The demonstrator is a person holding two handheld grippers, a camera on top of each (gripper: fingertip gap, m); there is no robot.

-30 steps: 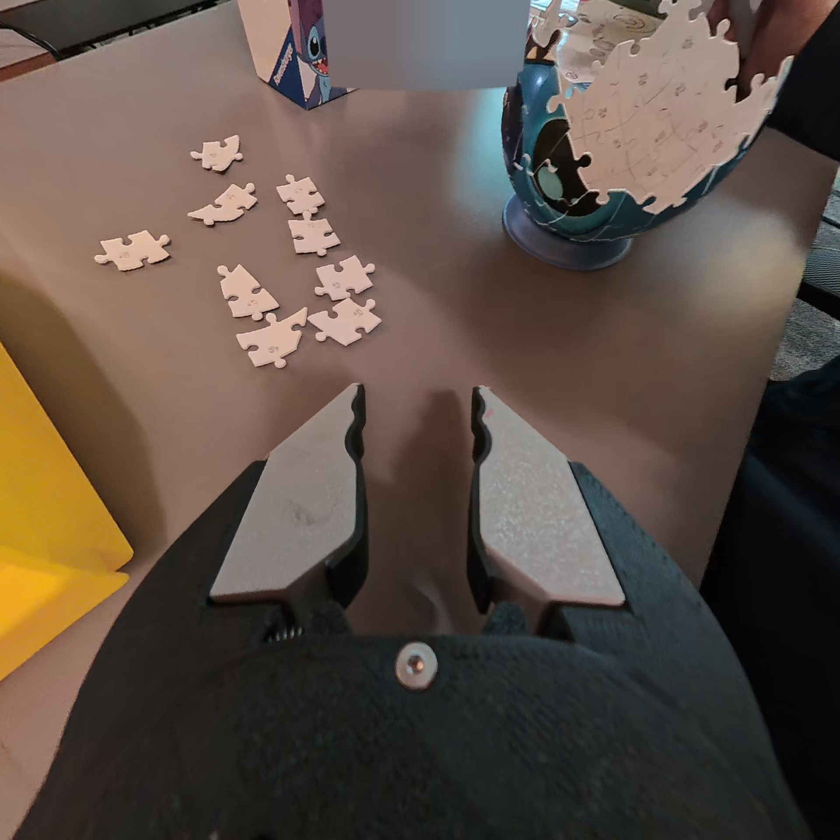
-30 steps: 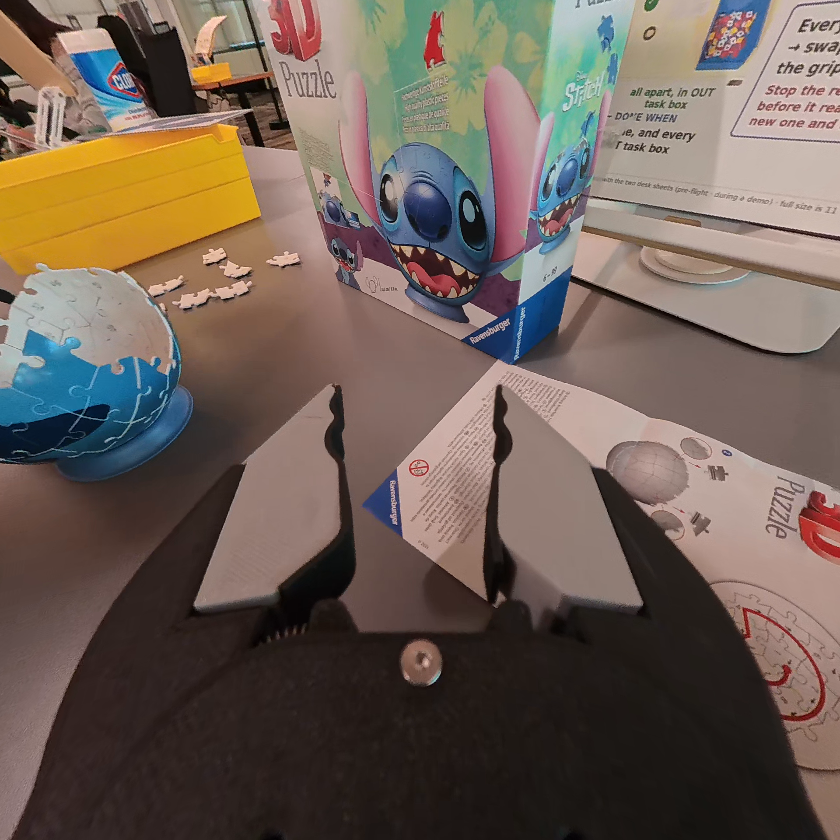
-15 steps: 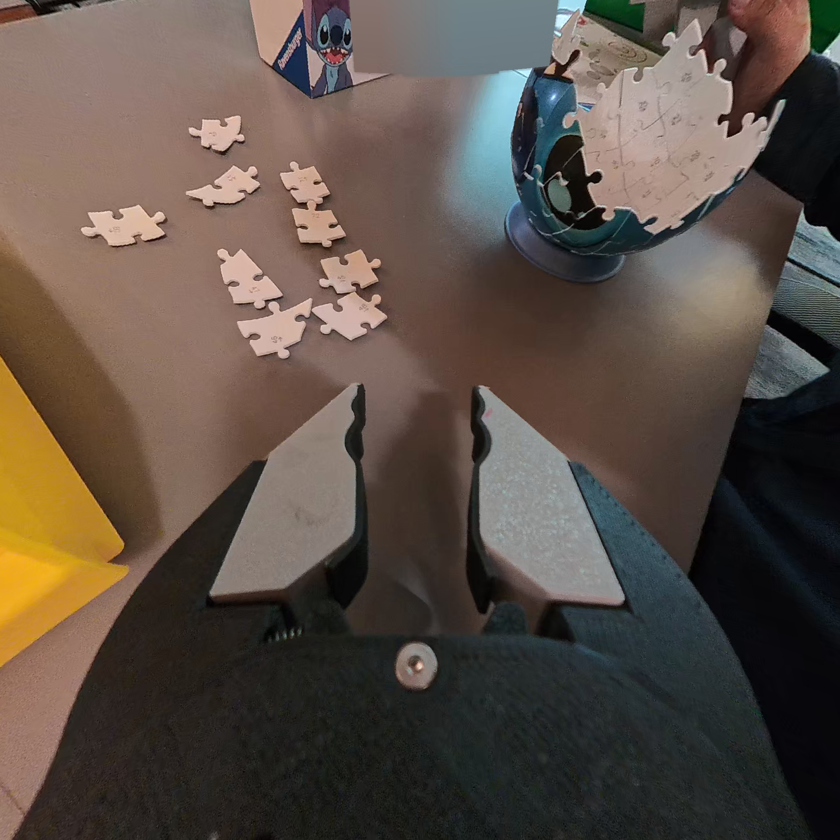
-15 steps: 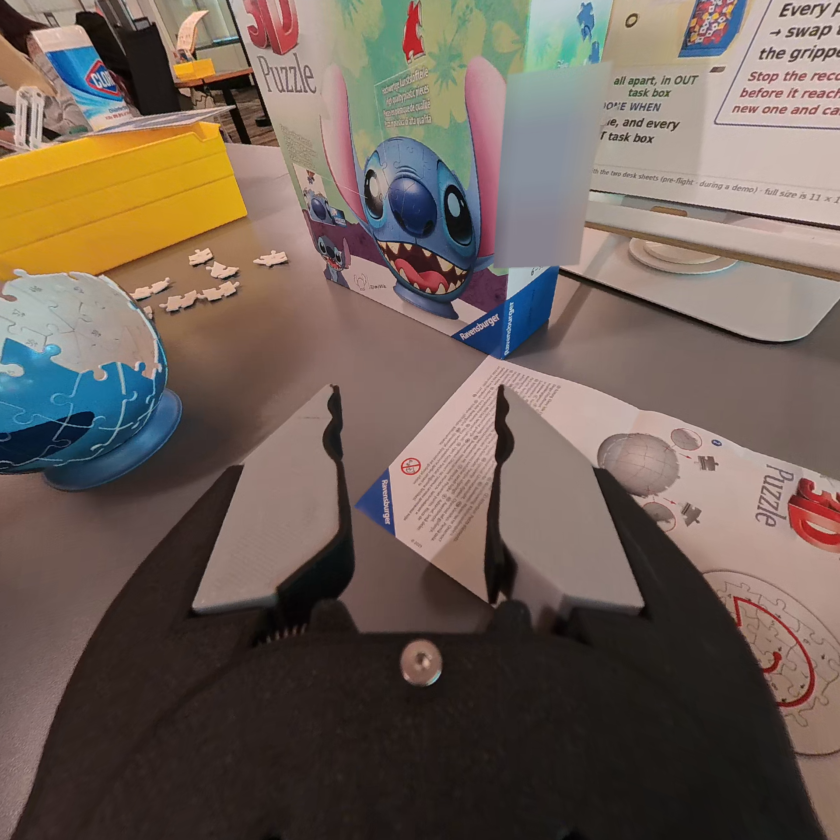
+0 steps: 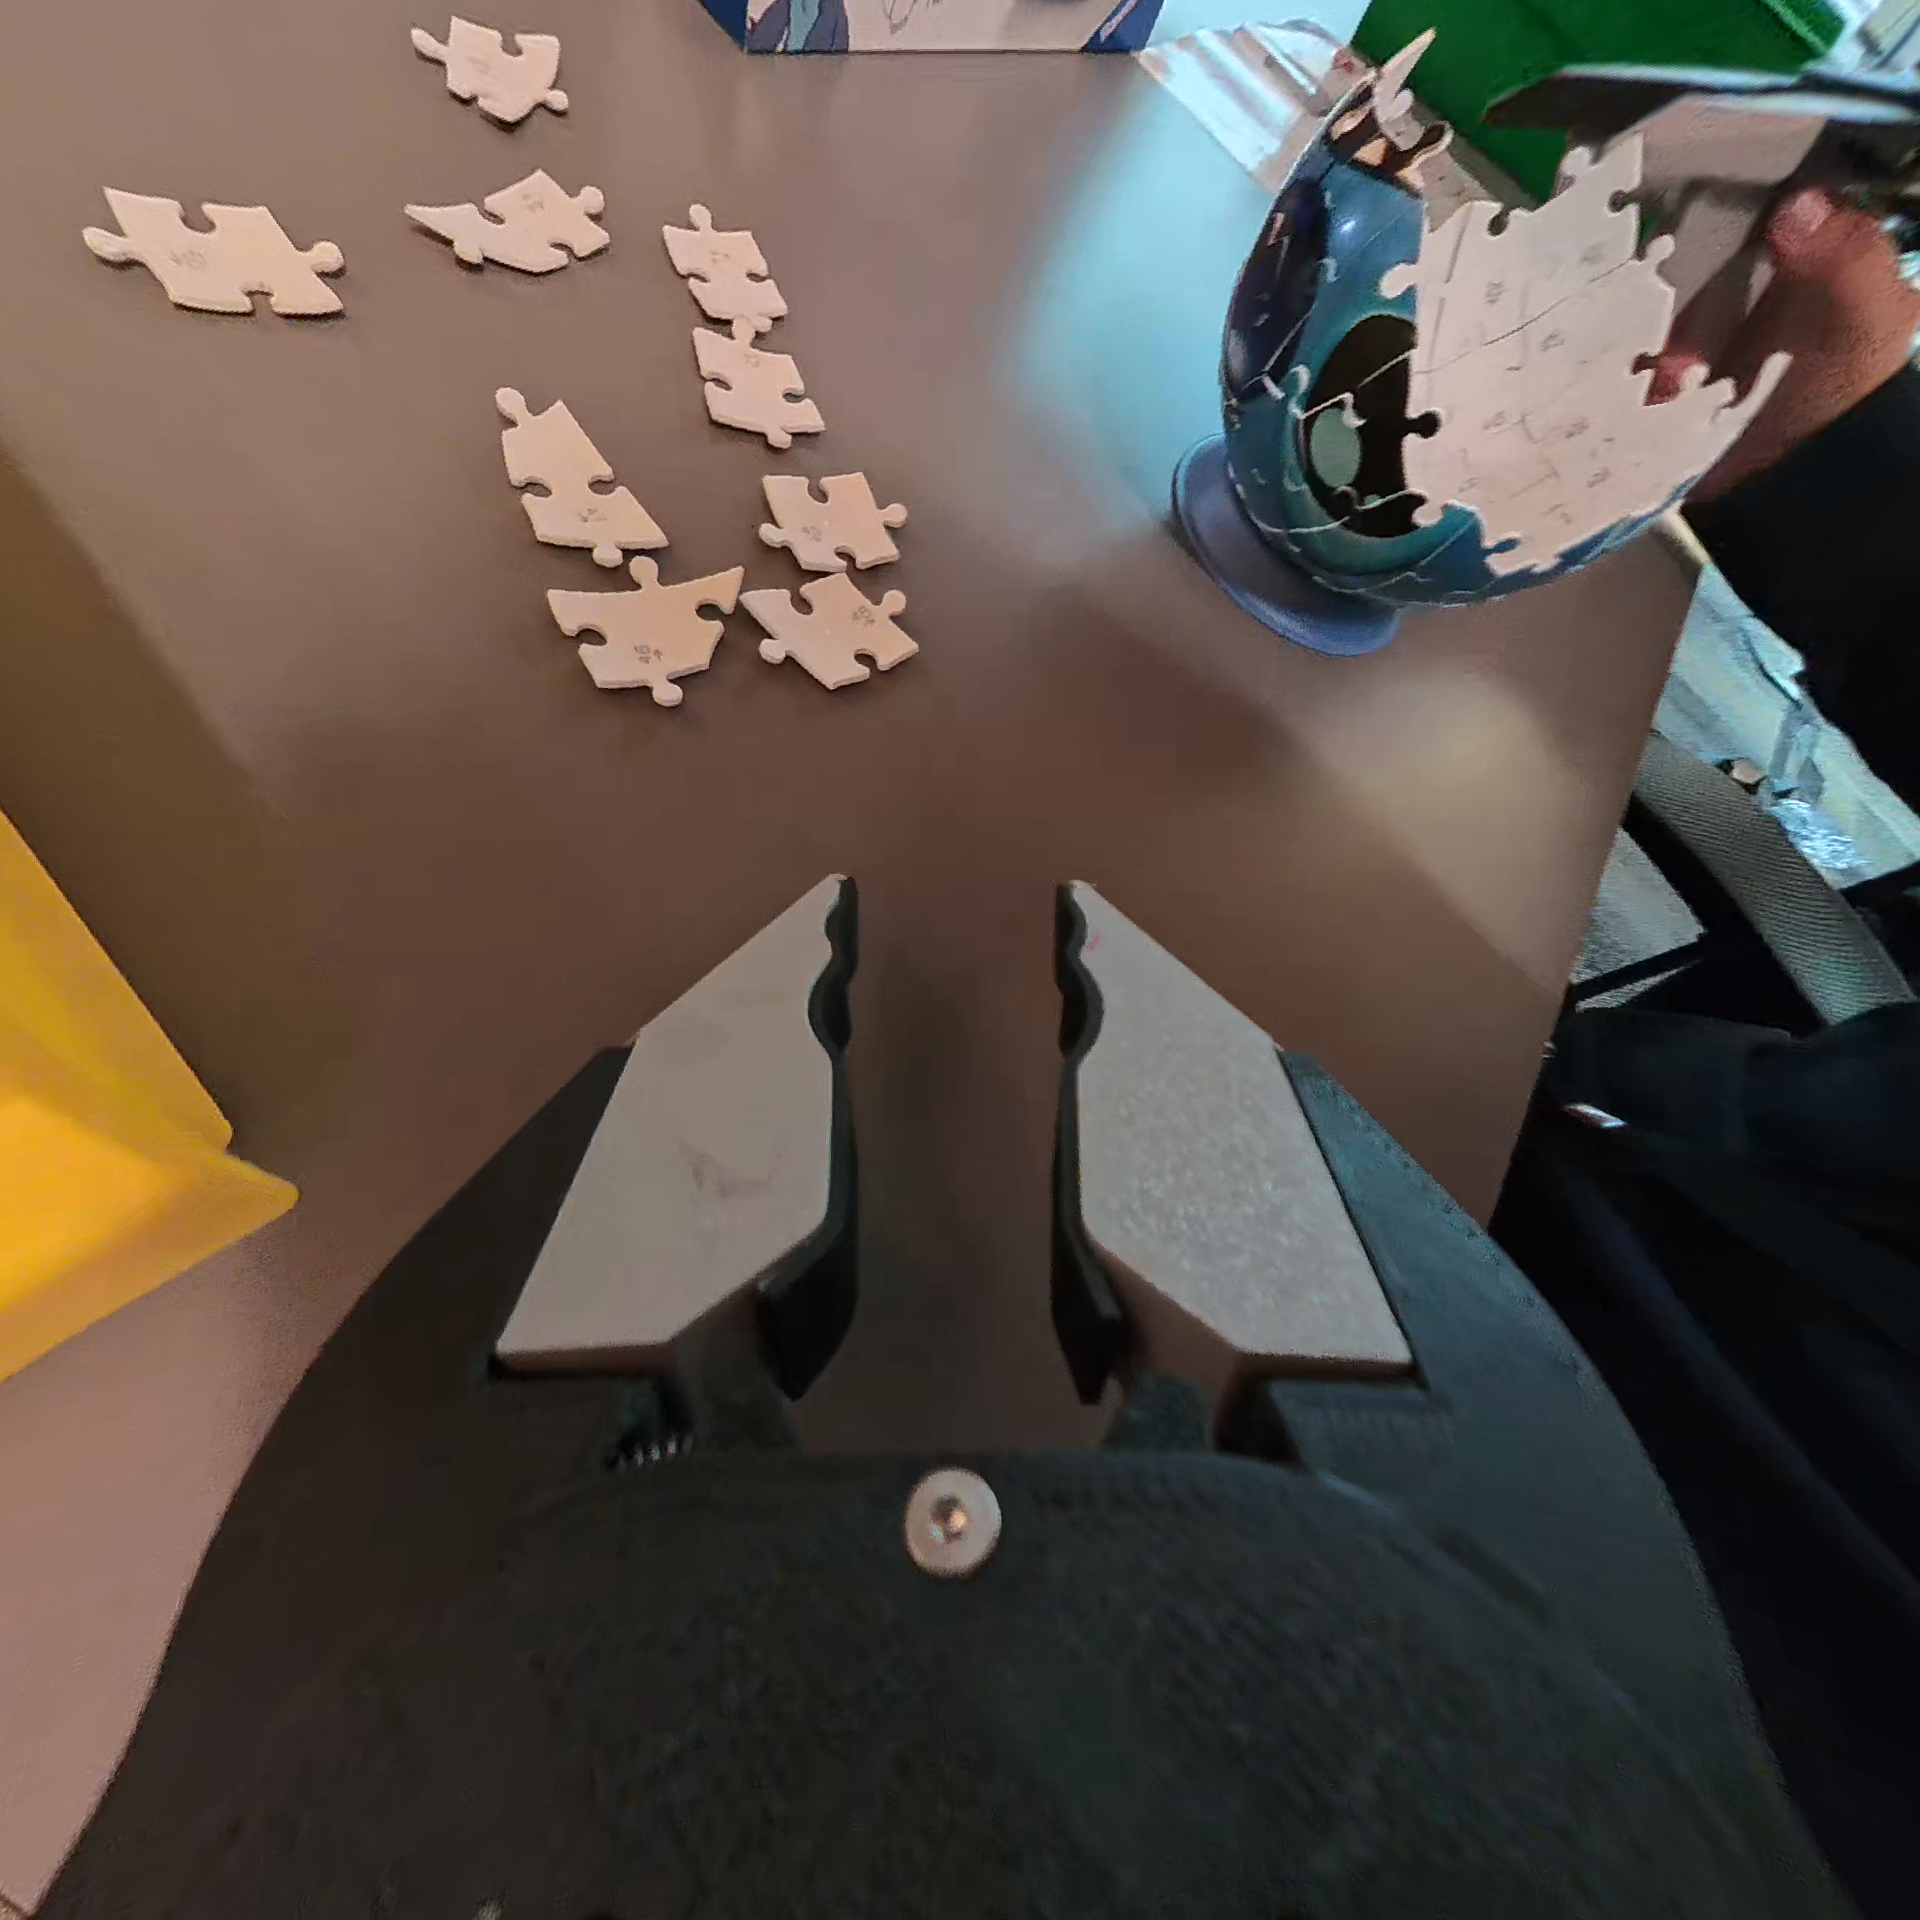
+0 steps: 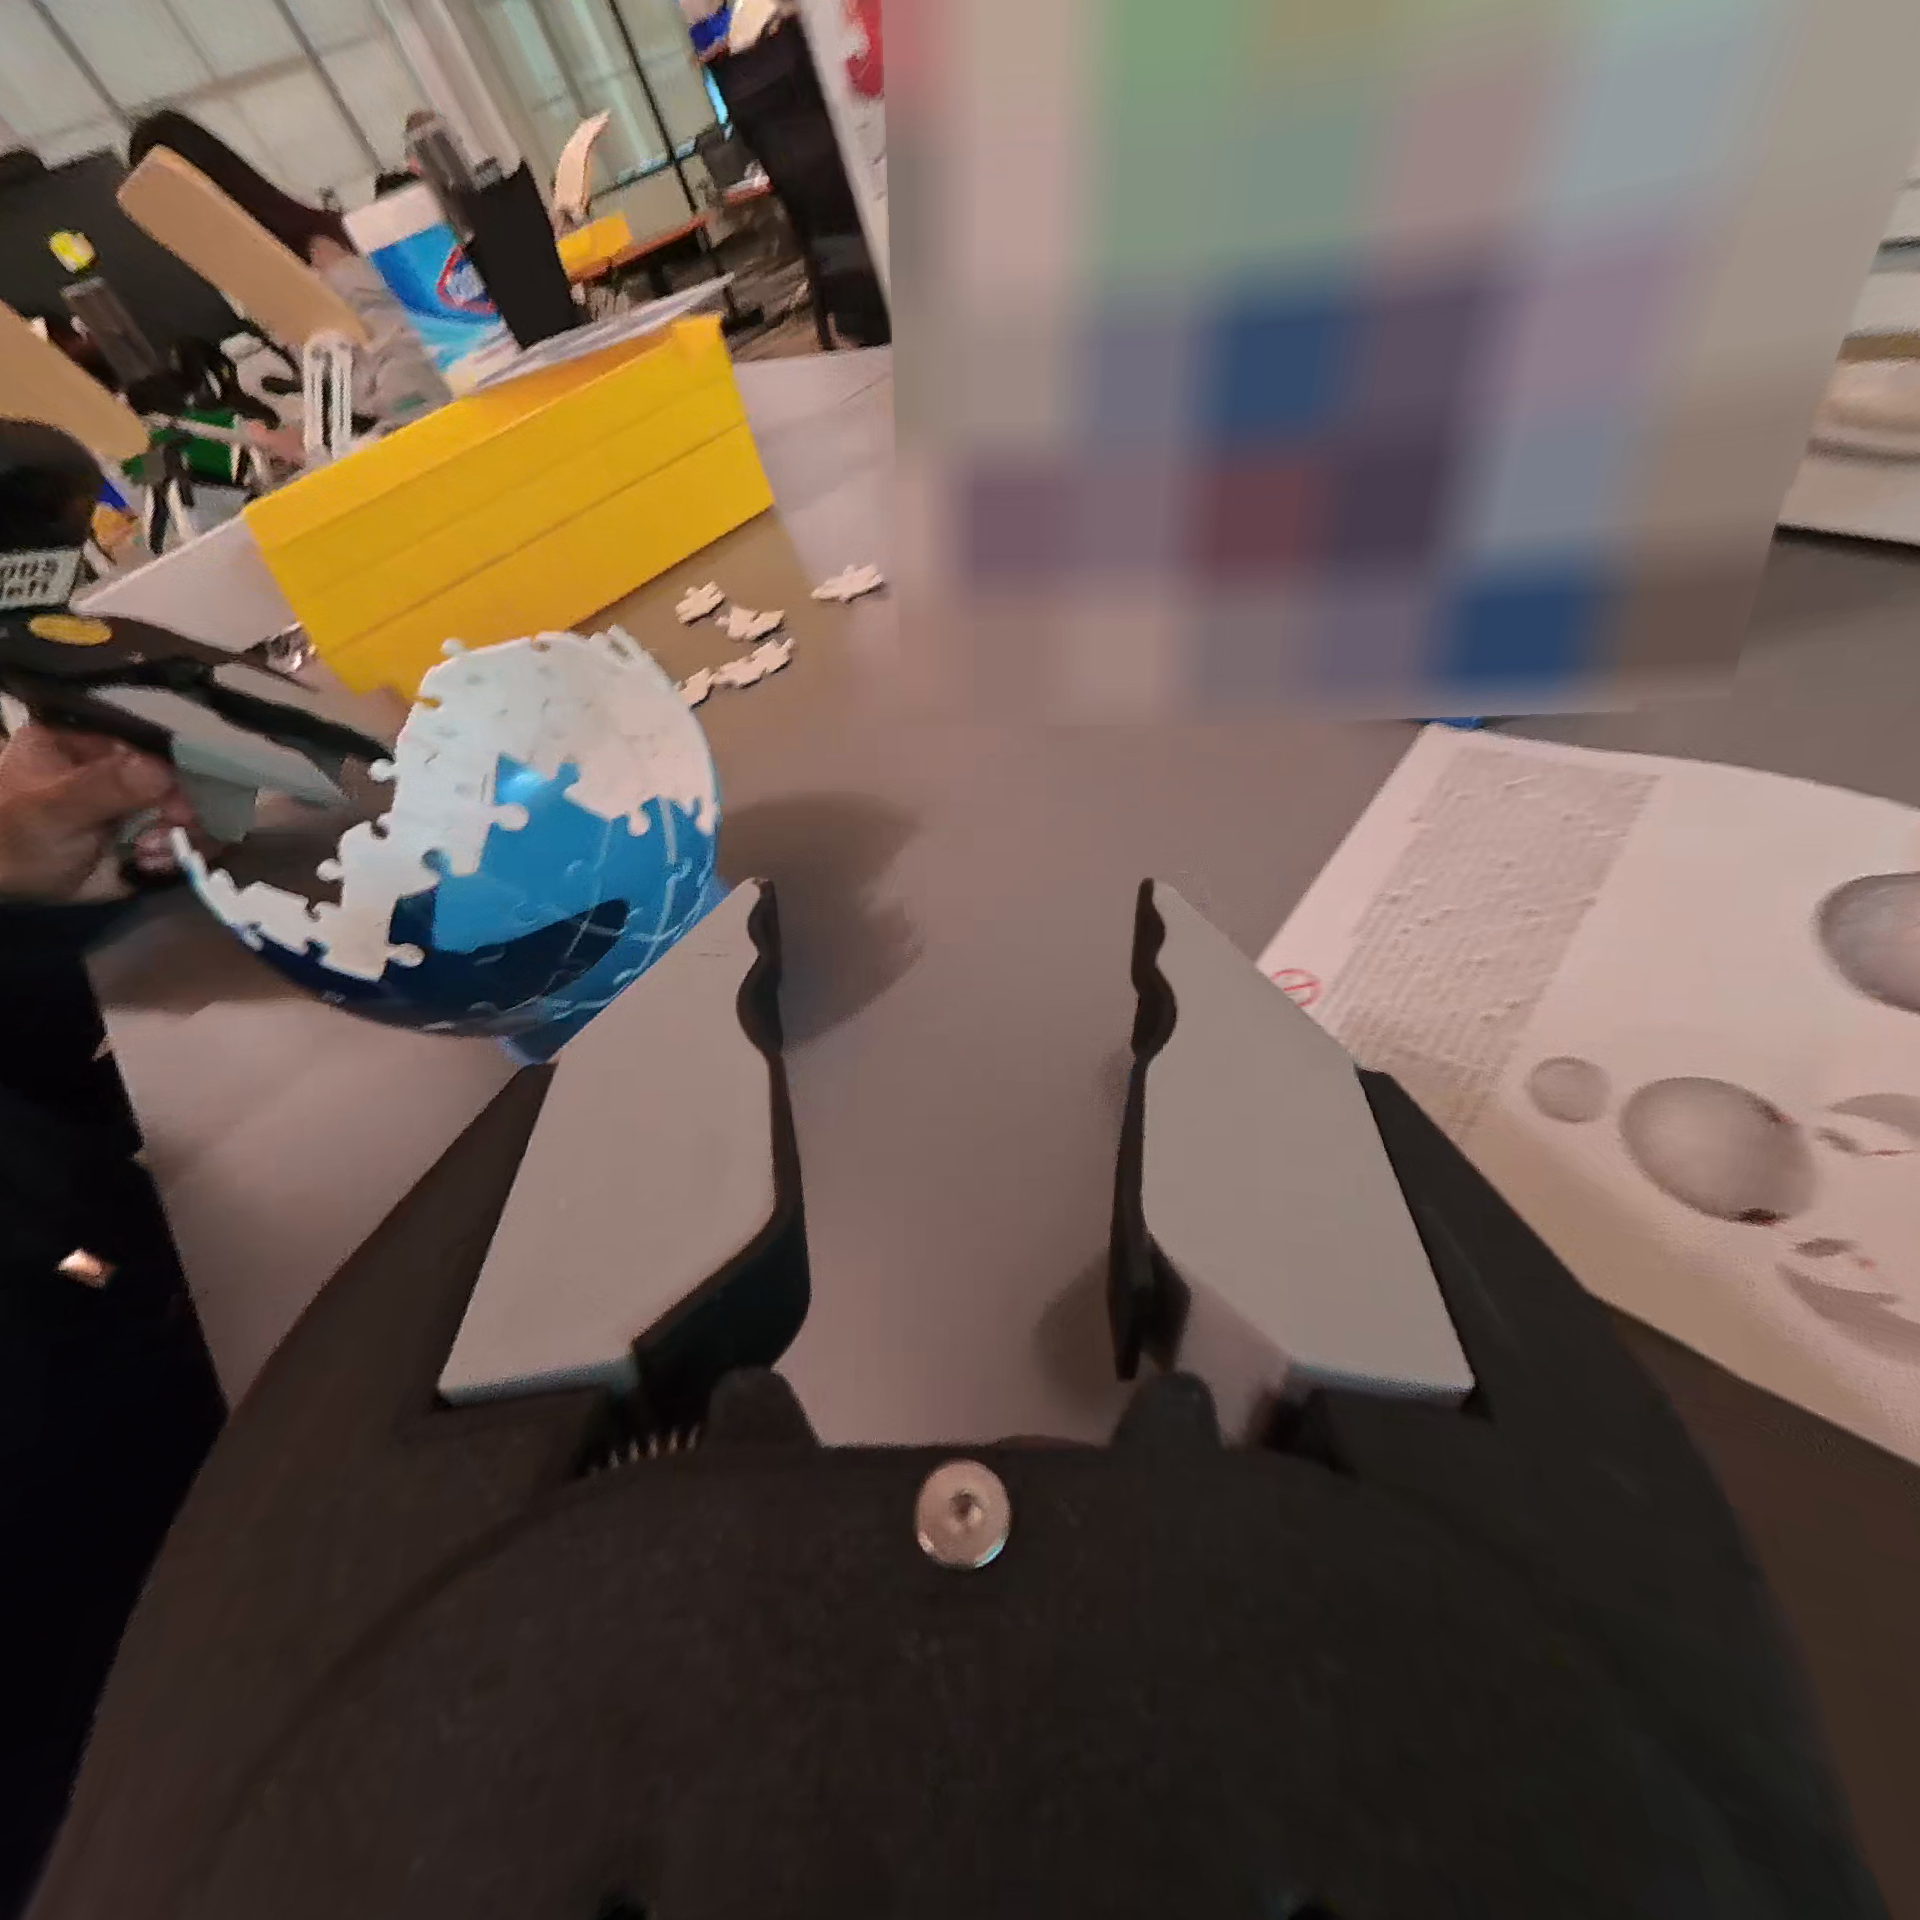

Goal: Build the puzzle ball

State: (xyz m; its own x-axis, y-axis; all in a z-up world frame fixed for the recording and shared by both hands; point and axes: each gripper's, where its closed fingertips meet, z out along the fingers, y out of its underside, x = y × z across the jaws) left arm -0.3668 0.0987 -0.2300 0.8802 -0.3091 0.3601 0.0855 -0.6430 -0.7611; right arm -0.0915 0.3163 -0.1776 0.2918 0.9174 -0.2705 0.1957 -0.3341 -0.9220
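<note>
The half-built puzzle ball (image 5: 1455, 416) sits on a blue stand (image 5: 1299, 613) at the upper right, its open side showing white piece backs. Several loose white puzzle pieces (image 5: 634, 623) lie ahead and to the left of my left gripper (image 5: 954, 894), which is open and empty above bare table. In the right wrist view the ball (image 6: 520, 831) is left of my right gripper (image 6: 954, 894), also open and empty. The right gripper, held by a hand, shows beside the ball in the left wrist view (image 5: 1714, 135). The left gripper shows at the far left of the right wrist view (image 6: 208, 727).
A yellow box (image 6: 520, 499) stands behind the ball and also shows at the left edge (image 5: 83, 1143). The puzzle's carton (image 5: 914, 26) stands at the back. An instruction sheet (image 6: 1610, 987) lies to the right. The table edge (image 5: 1590, 935) runs along the right, with a chair beyond it. My hands' fingertips stand some 35 cm from each other. My left tips are about 35 cm from the puzzle's carton (image 5: 914, 26), my right tips only 20 cm.
My left gripper has moved forward, closer to the loose pieces. My right gripper has swung left, so the ball is now close beside its left finger. Both stay open.
</note>
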